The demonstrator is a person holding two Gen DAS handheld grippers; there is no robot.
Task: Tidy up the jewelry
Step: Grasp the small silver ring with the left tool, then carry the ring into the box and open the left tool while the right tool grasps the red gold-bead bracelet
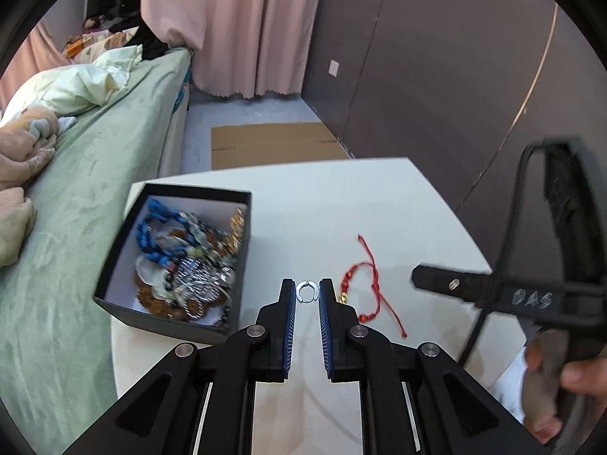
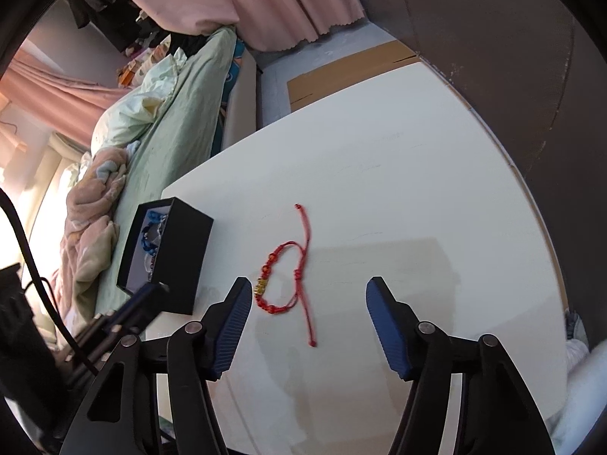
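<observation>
Leftmost, the box (image 1: 172, 261) sits open at the table's (image 1: 379, 204) left edge beside the bed (image 1: 98, 174), its mouth up so pieces can be dropped straight in; it already holds a heap of beads and chains, so the sorting looks well along. Next comes the left gripper (image 1: 307, 291), nearly closed, its blue pads pinching a small silver ring (image 1: 307, 290) at the very tips, probably a tip grip because the ring is too slight to hold deeper in. Whether the ring hangs clear of the table I cannot tell. To the right, a red bracelet (image 1: 366, 288) with a gold charm lies loose on the table, apparently the last piece outside the box. The right gripper (image 2: 309, 292) stands about half open with nothing in it, jaws either side of the bracelet, the charm just beside its left finger (image 2: 237, 311), likely lined up for a pickup. The left view alone shows the ring and the box's full contents, plus the right tool from outside with the person's hand (image 1: 546, 390) on it. The right view alone shows how that tool's jaws bracket the bracelet; there the box (image 2: 167, 254) shows mostly its side wall.
</observation>
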